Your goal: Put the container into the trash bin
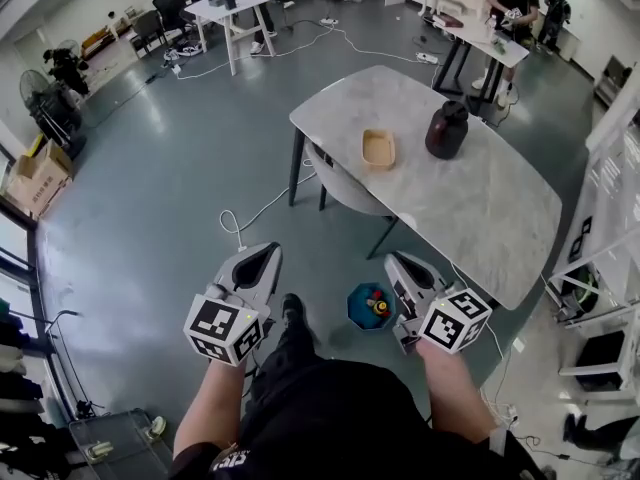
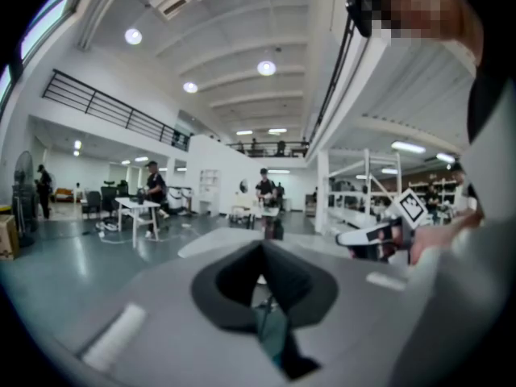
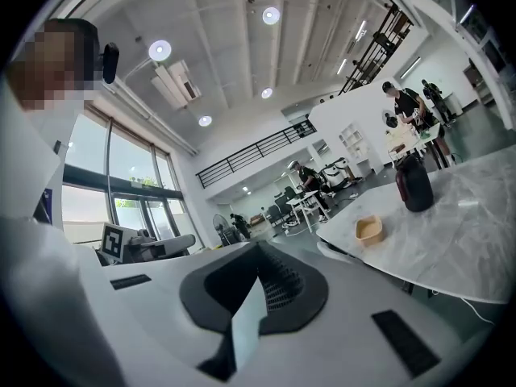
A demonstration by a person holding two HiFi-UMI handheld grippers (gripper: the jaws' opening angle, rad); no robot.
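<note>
A shallow tan container (image 1: 378,149) (image 3: 369,229) sits on the pale marble table (image 1: 480,208), near its left edge. A small blue trash bin (image 1: 370,306) stands on the floor below the table's near edge, with coloured items inside. My left gripper (image 1: 268,251) (image 2: 262,256) is held level over the floor, left of the bin, shut and empty. On the other side of the bin my right gripper (image 1: 392,260) (image 3: 258,256) is also shut with nothing in it. Both are well short of the container.
A dark brown jar (image 1: 446,130) (image 3: 414,183) stands on the table beyond the container. A white chair (image 1: 345,183) is tucked under the table's left side. A cable (image 1: 245,218) lies on the grey floor. Metal shelving (image 1: 600,258) stands at the right.
</note>
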